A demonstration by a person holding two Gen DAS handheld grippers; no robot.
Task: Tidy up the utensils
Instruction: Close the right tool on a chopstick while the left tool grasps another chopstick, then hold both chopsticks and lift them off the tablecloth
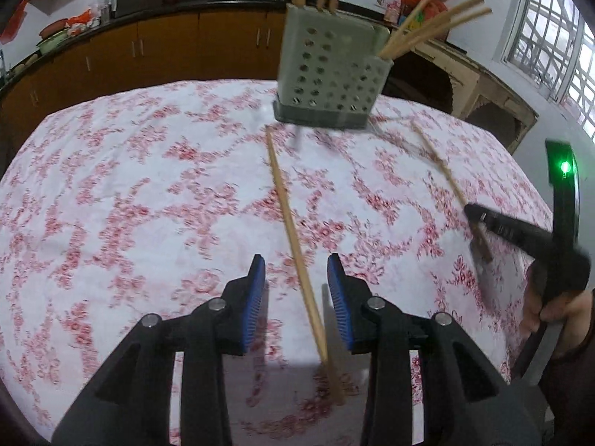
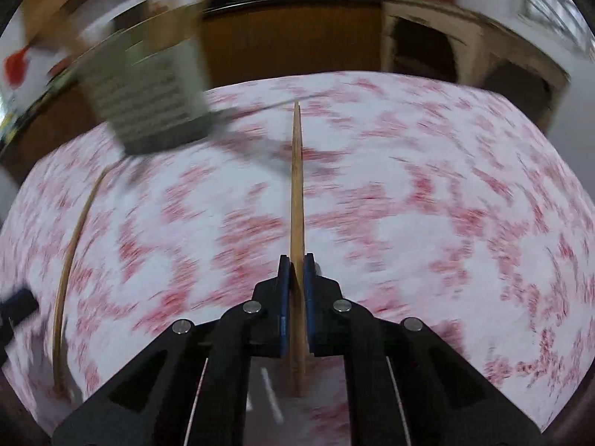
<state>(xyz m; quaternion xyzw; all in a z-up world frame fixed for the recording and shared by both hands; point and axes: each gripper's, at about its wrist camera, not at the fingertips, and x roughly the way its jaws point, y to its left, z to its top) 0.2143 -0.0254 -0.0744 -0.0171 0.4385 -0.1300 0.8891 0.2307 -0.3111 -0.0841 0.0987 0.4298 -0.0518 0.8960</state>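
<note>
A grey perforated utensil holder [image 1: 331, 74] stands at the far side of the floral tablecloth [image 1: 148, 193], with several wooden chopsticks sticking out of it. One chopstick [image 1: 297, 252] lies on the cloth and runs between the fingers of my open left gripper [image 1: 296, 265]. My right gripper [image 2: 296, 264] is shut on another chopstick [image 2: 296, 193], which points forward above the cloth. The right gripper also shows in the left wrist view [image 1: 478, 223], holding that chopstick [image 1: 438, 163]. The holder is blurred in the right wrist view [image 2: 148, 96]. The lying chopstick [image 2: 68, 260] is at that view's left.
Brown cabinets [image 1: 167, 52] with a dark counter and cookware run behind the table. A window [image 1: 550, 44] is at the right. A dark arched opening [image 1: 420, 78] sits behind the holder. The table edge curves close at the left and right.
</note>
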